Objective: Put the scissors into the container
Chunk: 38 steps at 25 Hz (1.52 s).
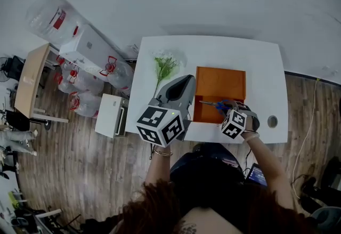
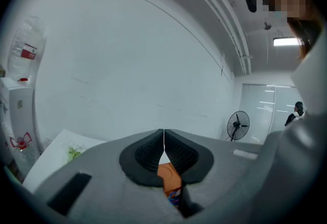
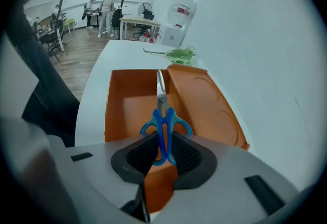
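Nearest the head camera are the person's hair and dark top, with both forearms reaching forward to the near edge of a white table (image 1: 266, 67). A bracelet (image 1: 162, 153) sits on the left wrist.

The right gripper (image 1: 222, 106) has its jaws pressed on the blue handles of the scissors (image 3: 162, 126). In the right gripper view the handle loops sit between the two dark pads, and the closed blades point away from the gripper. The scissors (image 1: 213, 104) hang over the open inside of the orange container (image 3: 130, 105), near its front wall. Whether the blade tips touch its floor cannot be told.

The left gripper (image 1: 186, 79) is held just to the left of the container, raised and tilted up. In its own view the left gripper (image 2: 163, 139) points at the pale wall, its jaws closed tip to tip with nothing between them. A bit of orange shows through the gap lower down.

The container (image 1: 218, 86) stands in the middle of the table. Its lid (image 3: 202, 110) is open and leans out on the far side as the right gripper view shows it. Beyond the left gripper a green sprig with small white flowers (image 1: 165, 65) lies on the tabletop, apart from the container. A round hole (image 1: 272, 121) is set in the table's right near corner.

On the wooden floor to the left stand a small white cabinet (image 1: 112, 115), large water bottles (image 1: 85, 102) and a wooden table (image 1: 29, 78)
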{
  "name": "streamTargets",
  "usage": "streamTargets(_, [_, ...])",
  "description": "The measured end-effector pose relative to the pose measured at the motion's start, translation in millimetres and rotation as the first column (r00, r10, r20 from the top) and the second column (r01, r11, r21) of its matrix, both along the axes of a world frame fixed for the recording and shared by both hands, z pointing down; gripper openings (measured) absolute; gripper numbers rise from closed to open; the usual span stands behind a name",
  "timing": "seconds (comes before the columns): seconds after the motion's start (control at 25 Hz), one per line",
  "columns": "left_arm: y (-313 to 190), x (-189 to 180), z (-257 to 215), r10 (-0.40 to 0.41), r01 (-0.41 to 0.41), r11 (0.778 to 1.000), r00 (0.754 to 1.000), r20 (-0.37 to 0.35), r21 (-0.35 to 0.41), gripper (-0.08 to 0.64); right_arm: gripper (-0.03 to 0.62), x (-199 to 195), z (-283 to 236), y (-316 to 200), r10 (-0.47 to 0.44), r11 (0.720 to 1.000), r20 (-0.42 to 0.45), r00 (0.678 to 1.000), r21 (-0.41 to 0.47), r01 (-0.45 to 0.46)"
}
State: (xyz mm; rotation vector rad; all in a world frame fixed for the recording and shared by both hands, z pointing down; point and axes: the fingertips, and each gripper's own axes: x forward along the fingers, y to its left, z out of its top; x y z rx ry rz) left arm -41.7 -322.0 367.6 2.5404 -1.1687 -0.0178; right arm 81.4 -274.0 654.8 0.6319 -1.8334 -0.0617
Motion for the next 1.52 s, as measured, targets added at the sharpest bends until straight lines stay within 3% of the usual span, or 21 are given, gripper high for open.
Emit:
streamTargets(0.52, [-8.3, -1.4, 10.0, -0.013, 0.013, 0.999, 1.0, 0.014, -0.03, 0.018, 0.074, -2.4, 29.5, -5.2, -0.052, 0.993, -0.065, 0.997, -0.109, 0.044])
streamTargets(1.52, [-6.7, 8.1, 21.2, -0.008, 0.009, 0.998, 1.0, 0.028, -0.062, 0.018, 0.077, -4.9, 38.1, -3.7, -0.075, 0.978, -0.035, 0.997, -0.2, 0.067])
